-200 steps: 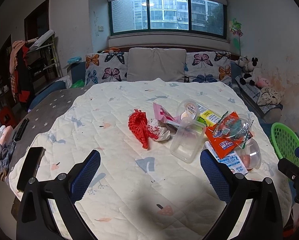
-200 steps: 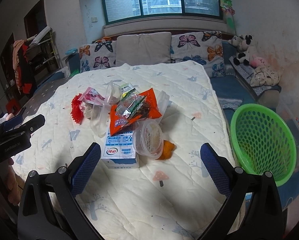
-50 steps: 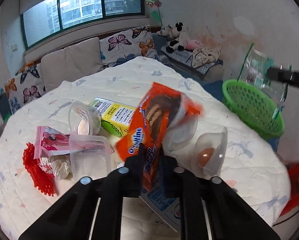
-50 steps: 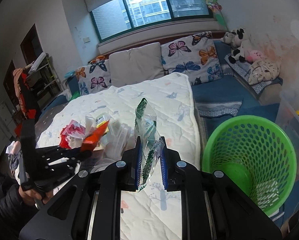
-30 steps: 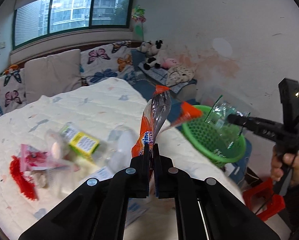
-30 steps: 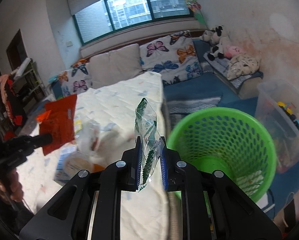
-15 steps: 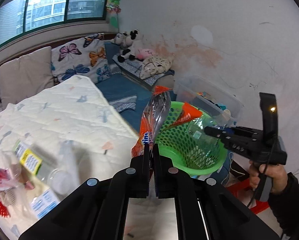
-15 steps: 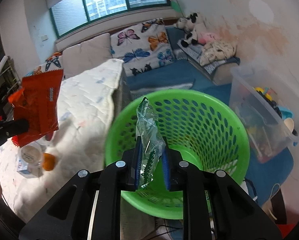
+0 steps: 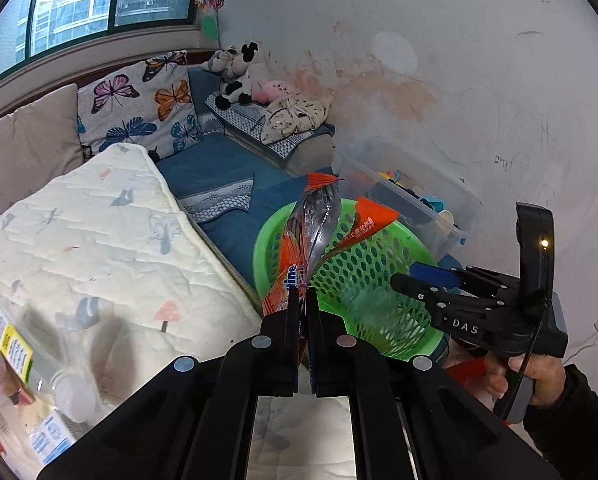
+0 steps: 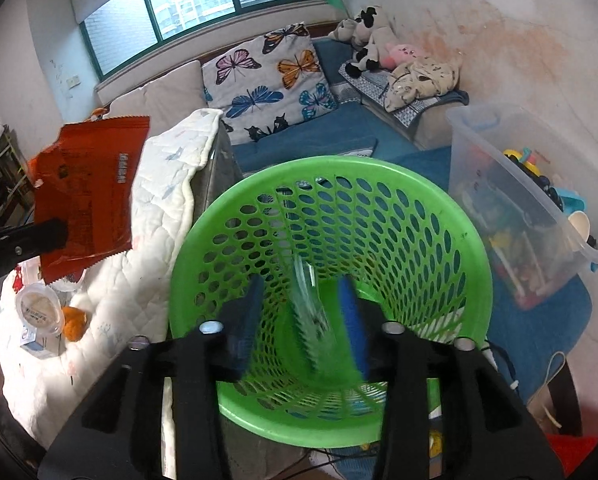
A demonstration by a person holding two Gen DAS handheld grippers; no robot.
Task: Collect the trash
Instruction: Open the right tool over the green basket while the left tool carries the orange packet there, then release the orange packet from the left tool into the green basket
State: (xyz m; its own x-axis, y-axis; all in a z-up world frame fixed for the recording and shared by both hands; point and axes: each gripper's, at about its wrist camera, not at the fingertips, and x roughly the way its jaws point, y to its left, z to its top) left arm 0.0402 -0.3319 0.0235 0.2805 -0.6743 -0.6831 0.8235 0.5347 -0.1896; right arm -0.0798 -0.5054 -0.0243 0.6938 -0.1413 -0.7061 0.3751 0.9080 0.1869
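My left gripper (image 9: 301, 300) is shut on an orange snack wrapper (image 9: 319, 232) and holds it upright beside the bed edge, just left of the green basket (image 9: 379, 256). The wrapper (image 10: 87, 188) also shows at the left of the right wrist view. My right gripper (image 10: 303, 300) is open over the green basket (image 10: 439, 208). A clear green-printed wrapper (image 10: 311, 316) is blurred between its fingers, falling into the basket. The right gripper (image 9: 431, 280) also shows in the left wrist view, over the basket's right rim.
The quilted bed (image 9: 99, 240) holds more trash at its lower left: a clear bottle (image 9: 31, 352), a milk carton (image 10: 35, 340), a round lid (image 10: 39, 308), an orange peel (image 10: 75, 320). A clear toy bin (image 10: 539, 216) stands right of the basket. Pillows (image 10: 275, 76) lie behind.
My right gripper has opened and let go of the clear wrapper, which drops into the basket. My left gripper has carried the orange wrapper closer to the basket.
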